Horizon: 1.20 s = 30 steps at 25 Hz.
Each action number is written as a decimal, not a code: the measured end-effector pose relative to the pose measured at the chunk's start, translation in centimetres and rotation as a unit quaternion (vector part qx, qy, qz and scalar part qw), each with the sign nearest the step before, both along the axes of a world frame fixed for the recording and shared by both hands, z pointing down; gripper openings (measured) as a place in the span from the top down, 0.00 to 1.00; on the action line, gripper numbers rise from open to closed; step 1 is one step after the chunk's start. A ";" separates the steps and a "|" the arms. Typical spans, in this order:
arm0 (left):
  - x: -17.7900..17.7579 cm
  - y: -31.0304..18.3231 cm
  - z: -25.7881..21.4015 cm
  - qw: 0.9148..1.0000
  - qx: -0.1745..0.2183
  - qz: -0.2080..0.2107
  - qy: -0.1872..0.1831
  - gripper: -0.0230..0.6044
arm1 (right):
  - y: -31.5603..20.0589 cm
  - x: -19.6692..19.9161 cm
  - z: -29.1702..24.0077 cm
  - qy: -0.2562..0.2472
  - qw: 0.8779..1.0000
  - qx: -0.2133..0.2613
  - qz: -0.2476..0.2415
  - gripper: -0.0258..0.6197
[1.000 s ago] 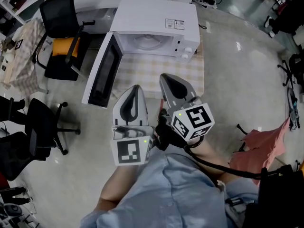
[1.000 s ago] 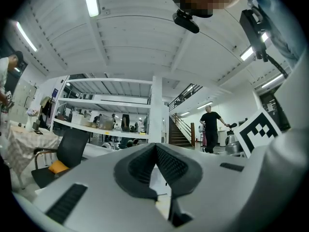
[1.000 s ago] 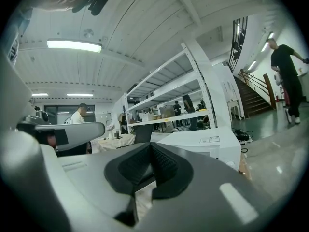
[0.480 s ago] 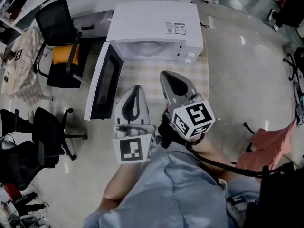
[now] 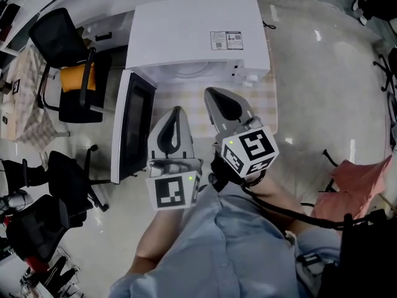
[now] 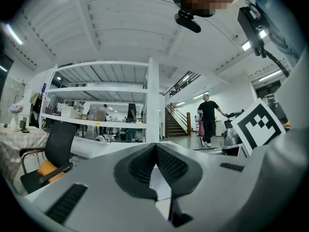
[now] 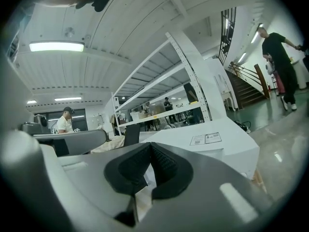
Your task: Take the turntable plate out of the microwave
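Note:
The white microwave (image 5: 192, 33) stands on a table with a checked cloth (image 5: 262, 98), and its door (image 5: 131, 126) hangs open to the left. From above, only a thin strip of the cavity mouth (image 5: 198, 73) shows; the turntable plate inside cannot be made out. My left gripper (image 5: 176, 112) is shut and empty, just in front of the opening beside the door. My right gripper (image 5: 211, 93) is shut too, with its tip a little closer to the cavity mouth. In the gripper views the left jaws (image 6: 155, 146) and right jaws (image 7: 150, 146) meet with nothing between them. The microwave (image 7: 212, 144) is seen past the right jaws.
A black chair with an orange cushion (image 5: 68, 61) stands left of the microwave, and more black chairs (image 5: 62, 179) stand further down the left side. A pink cloth (image 5: 353, 179) lies on the floor at the right. People (image 6: 208, 117) walk in the background.
Both grippers and the head have come closer to the microwave. Its top now covers most of the cavity, so the plate seen earlier is hidden. Both grippers stay shut.

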<state>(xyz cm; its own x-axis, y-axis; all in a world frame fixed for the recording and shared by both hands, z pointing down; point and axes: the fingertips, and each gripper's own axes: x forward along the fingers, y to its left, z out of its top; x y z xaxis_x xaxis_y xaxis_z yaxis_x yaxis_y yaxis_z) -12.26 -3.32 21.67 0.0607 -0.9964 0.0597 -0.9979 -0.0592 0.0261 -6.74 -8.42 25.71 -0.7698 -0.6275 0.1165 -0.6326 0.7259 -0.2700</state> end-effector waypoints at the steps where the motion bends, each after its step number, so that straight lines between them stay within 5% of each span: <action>1: -0.1 -0.7 0.1 1.000 -0.002 0.000 0.000 0.95 | -0.5 -0.2 0.1 0.000 1.000 -0.002 -0.002 0.96; 19: -0.5 -5.8 -1.4 1.000 0.020 0.009 -0.002 0.95 | -5.0 -1.4 -1.2 -0.001 1.000 0.018 -0.002 0.96; 30: -1.9 -8.3 2.6 1.000 0.009 0.026 0.012 0.95 | -6.6 -2.0 2.1 0.010 1.000 0.019 0.012 0.96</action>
